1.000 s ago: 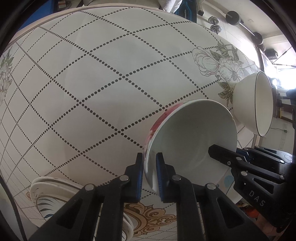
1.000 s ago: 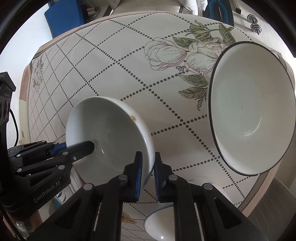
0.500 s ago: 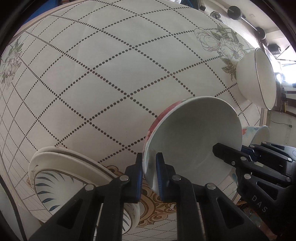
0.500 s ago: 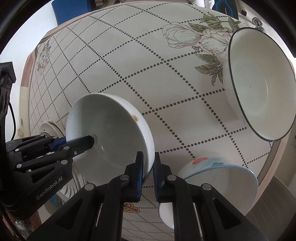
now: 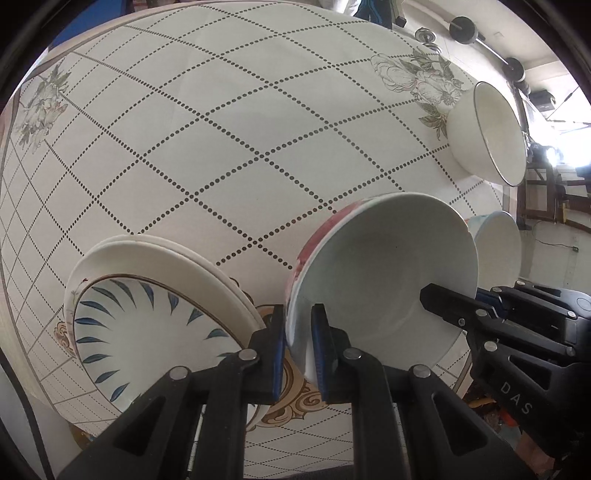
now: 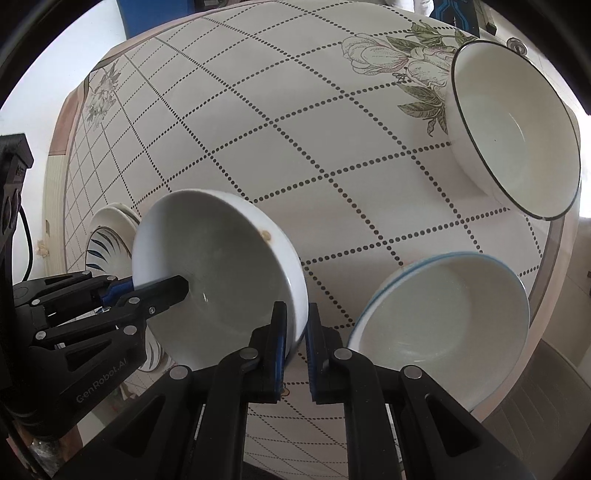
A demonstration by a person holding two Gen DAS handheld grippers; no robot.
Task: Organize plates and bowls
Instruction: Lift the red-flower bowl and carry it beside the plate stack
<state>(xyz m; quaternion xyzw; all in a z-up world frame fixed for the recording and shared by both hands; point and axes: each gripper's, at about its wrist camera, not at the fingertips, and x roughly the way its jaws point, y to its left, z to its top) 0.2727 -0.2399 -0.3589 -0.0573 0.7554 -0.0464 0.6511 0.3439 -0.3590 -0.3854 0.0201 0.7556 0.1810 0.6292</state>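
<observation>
Both grippers grip one white bowl with a red-patterned outside, held above the table. My left gripper is shut on its near rim in the left wrist view. My right gripper is shut on the opposite rim of that bowl in the right wrist view. A stack of plates, the top one with blue leaf marks, lies on the table to the left. A blue-rimmed bowl sits at the table's near right edge. A large white bowl with a dark rim stands at the far right.
The round table has a dotted diamond pattern and flower prints. Its edge runs close behind the large bowl and beside the blue-rimmed bowl. Dumbbells lie on the floor beyond the table.
Both grippers have drawn back and up with the bowl between them. The plate stack and the blue-rimmed bowl have come into fuller view below.
</observation>
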